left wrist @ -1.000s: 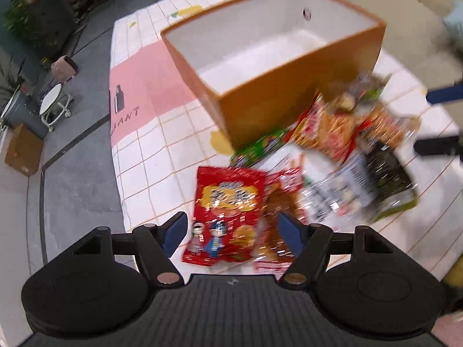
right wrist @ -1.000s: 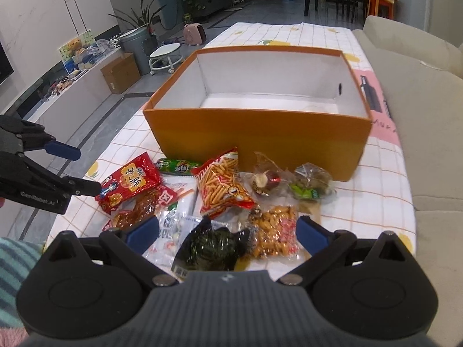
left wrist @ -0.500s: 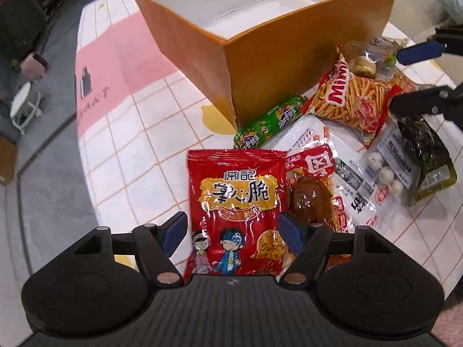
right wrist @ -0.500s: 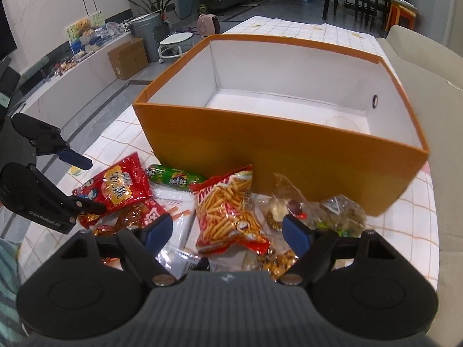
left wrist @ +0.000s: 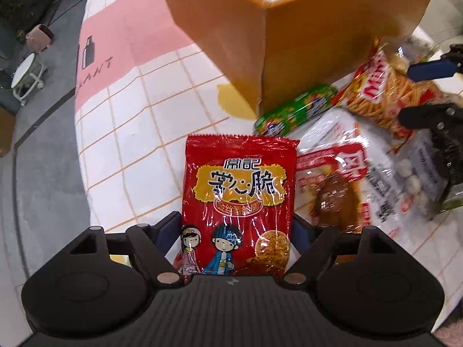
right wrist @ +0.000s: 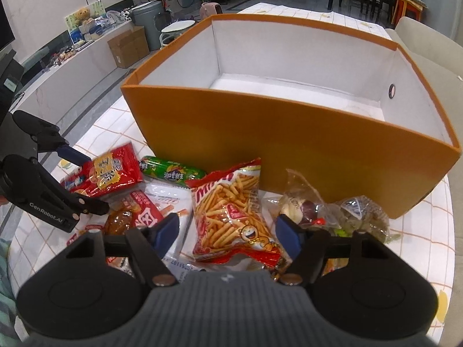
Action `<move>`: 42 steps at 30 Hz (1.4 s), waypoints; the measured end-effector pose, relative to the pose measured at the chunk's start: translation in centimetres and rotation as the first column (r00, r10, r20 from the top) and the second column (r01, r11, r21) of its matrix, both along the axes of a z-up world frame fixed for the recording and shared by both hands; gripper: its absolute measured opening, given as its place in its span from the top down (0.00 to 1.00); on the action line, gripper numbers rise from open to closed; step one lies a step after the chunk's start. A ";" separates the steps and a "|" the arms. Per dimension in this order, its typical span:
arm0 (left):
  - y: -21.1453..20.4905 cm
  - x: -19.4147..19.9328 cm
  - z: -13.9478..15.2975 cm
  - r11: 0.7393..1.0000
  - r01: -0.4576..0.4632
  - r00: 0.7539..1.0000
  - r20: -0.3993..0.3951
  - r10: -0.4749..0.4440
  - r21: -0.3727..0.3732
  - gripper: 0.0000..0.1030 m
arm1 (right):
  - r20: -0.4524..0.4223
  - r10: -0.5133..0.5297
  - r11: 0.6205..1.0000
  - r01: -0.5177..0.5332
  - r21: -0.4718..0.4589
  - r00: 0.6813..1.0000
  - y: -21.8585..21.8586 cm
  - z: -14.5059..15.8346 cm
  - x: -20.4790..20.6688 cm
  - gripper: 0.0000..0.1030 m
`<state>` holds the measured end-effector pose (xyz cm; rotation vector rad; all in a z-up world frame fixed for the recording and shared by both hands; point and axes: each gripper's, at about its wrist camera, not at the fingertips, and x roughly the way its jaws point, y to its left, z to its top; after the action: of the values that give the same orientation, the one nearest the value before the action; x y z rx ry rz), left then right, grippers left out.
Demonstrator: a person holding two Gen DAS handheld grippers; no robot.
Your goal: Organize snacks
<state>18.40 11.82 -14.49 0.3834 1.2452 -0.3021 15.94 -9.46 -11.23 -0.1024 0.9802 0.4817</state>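
An empty orange box with white inside stands on the table; it also shows in the left wrist view. Snack packs lie in front of it. My left gripper is open, its fingers on either side of a red noodle-snack bag, also in the right wrist view. My right gripper is open around the lower end of a fries-print bag. The left gripper shows in the right wrist view.
A green sausage pack, a red-and-clear chicken pack, a clear fish-ball pack and clear bags of sweets lie in the pile. The checked tablecloth ends at the left, floor below. A sofa is right.
Both grippers have moved forward and down. The red bag now sits between the left fingers and the fries bag between the right fingers. The box looms closer.
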 end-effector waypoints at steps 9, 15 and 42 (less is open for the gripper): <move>0.0 -0.1 0.2 0.996 -0.082 0.996 0.015 0.083 -0.042 0.23 | 0.008 0.007 1.000 -0.007 -0.026 1.000 -0.1 -0.4 0.0 0.51; -0.3 -1.0 0.9 0.989 -0.129 0.990 0.044 0.132 -0.070 0.24 | 0.022 0.020 0.999 -0.019 -0.033 1.000 -0.1 -0.5 -0.1 0.60; -7.6 -4.5 14.3 0.913 -0.272 0.907 0.237 0.349 -0.303 0.24 | 0.142 -0.084 0.989 0.065 0.133 0.986 -6.3 9.2 -4.9 0.66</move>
<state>13.90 4.26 -0.18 -0.0095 0.9452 -0.1252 11.06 -15.73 -2.04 0.0138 0.8034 0.4604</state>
